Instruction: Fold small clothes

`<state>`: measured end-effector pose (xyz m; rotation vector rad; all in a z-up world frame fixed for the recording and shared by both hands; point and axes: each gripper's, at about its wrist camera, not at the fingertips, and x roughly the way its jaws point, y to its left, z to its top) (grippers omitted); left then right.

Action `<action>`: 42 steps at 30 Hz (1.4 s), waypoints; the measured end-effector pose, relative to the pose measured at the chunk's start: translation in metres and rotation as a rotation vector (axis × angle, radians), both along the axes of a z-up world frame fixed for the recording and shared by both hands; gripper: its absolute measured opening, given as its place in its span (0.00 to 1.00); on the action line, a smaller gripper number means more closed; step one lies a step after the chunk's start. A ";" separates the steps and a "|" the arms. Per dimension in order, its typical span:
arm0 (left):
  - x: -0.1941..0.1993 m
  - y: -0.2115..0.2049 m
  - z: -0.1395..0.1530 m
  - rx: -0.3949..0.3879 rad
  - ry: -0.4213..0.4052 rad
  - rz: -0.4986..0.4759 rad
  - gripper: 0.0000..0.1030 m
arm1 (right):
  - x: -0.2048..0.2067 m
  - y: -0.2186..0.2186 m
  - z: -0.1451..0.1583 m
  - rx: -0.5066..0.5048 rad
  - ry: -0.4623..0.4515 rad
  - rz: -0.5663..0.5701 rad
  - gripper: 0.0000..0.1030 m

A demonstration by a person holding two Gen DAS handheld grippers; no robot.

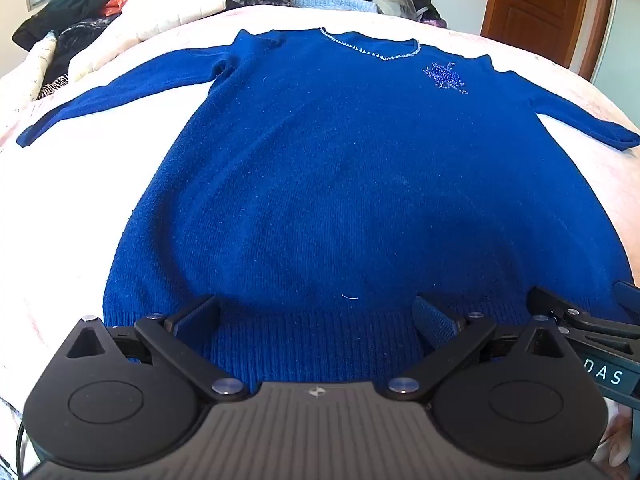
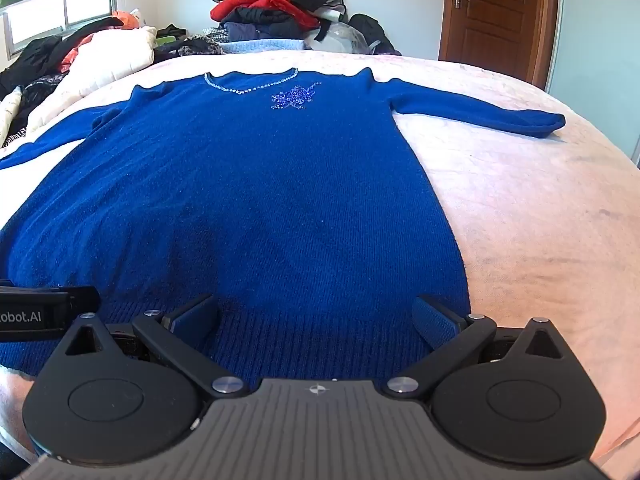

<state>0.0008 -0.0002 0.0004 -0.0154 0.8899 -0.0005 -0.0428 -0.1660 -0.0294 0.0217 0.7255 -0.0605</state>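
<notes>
A blue knit sweater point(image 1: 340, 184) lies flat and face up on a pale pink bed point(image 1: 72, 200), sleeves spread to both sides, beaded neckline at the far end. It also shows in the right wrist view point(image 2: 248, 200). My left gripper point(image 1: 316, 316) is open over the ribbed hem near its left part, jaws wide apart with hem between them. My right gripper point(image 2: 316, 316) is open over the hem near its right corner. The right gripper's body point(image 1: 592, 336) shows at the right edge of the left wrist view; the left gripper's body point(image 2: 40, 312) shows at the left edge of the right wrist view.
A heap of clothes point(image 2: 276, 12) is piled beyond the far end of the bed. More clothes and a cream quilt point(image 2: 100, 56) lie at the far left. A wooden door point(image 2: 496, 12) stands at the back right. Bare bed surface point(image 2: 540, 220) lies right of the sweater.
</notes>
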 end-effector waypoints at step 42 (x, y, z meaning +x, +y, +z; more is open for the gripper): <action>-0.005 0.003 0.009 0.006 -0.035 -0.009 1.00 | -0.001 0.004 -0.001 0.002 -0.001 0.001 1.00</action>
